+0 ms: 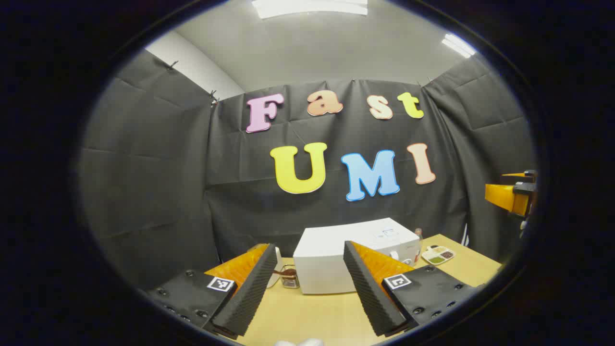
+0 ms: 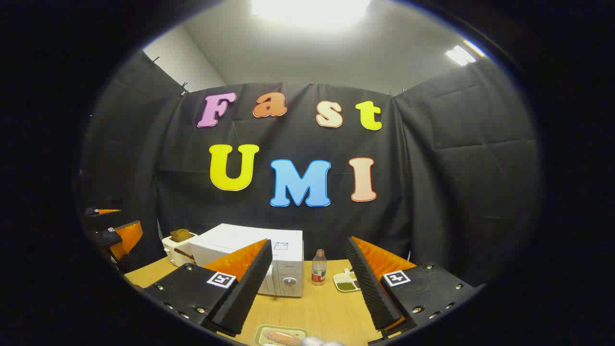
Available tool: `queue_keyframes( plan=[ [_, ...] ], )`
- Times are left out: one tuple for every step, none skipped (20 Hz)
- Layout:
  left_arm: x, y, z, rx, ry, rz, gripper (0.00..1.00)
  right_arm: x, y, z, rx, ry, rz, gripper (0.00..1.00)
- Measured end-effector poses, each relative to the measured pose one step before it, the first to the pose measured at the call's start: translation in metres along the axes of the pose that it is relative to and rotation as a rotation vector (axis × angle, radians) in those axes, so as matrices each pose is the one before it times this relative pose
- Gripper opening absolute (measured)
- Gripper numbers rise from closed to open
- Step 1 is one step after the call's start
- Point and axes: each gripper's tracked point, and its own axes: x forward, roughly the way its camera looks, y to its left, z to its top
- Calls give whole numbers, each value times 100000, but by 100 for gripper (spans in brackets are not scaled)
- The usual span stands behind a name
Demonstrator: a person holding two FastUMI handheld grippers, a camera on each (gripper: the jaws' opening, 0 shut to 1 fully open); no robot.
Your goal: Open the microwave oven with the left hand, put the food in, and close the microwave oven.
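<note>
Now | left claw (image 1: 310, 288) wide | right claw (image 2: 307, 281) wide | microwave (image 2: 259, 262) closed on table (image 2: 326, 307)

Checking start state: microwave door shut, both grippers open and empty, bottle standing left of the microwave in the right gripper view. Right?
One error: in the right gripper view the bottle stands to the right of the microwave, beside its control panel. Door shut, left gripper and right gripper open and empty: correct.

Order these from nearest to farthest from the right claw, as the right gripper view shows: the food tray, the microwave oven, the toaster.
1. Food tray, on the table just below the open right claw.
2. Microwave oven, mid-table, left of centre.
3. Toaster, beyond the oven's left side, by the wall.
</note>
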Motion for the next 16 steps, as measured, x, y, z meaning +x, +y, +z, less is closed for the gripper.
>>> queue_keyframes(
  plan=[
    [77, -102, -220, -77, 96, 2, 95, 57, -69, -10, 254, -68, 33, 96],
    [41, -166, 71, -103, 283, -1, 95, 61, -2, -59, -181, 459, 458, 96],
    [-134, -154, 77, 11, 174, -170, 95, -3, 9, -154, -398, 523, 476, 96],
    [-84, -154, 359, 109, -542, -63, 95, 74, -145, 194, -341, -327, -94, 95],
    [-174, 67, 217, 401, -697, 191, 96, -29, -261, 303, 204, -819, -280, 95],
    [61, -37, 101, 398, -140, 213, 97, -132, -122, 222, 602, -480, -16, 95],
    [-130, -7, -55, -173, 45, 54, 99, -109, -109, 25, 694, -356, 145, 96],
    [-1, -127, 93, -315, 210, -131, 99, 17, -38, 119, 229, -172, 38, 95],
    [18, 17, 144, -44, -58, 136, 99, -29, -149, 48, -244, -338, -141, 95],
    [38, 107, 239, 291, -339, 171, 99, 6, -66, 88, -204, -199, -232, 95],
    [28, 45, 153, 540, -503, 62, 99, 64, 10, -150, 265, 364, 91, 95],
    [62, -38, 201, 571, -336, -190, 99, 123, 93, -164, 490, 131, 170, 95],
    [-8, -100, -83, 451, -158, -135, 99, -152, 34, 37, 382, 161, 3, 96],
    [72, 23, 16, 229, -5, -129, 99, -20, 110, 10, 130, 79, 117, 96],
    [-163, -16, -90, -41, 100, -29, 99, 25, 22, -136, -69, 10, 70, 96],
    [47, -69, -84, -222, 150, -44, 99, 42, 85, 7, -142, -57, 143, 95]
  ],
)
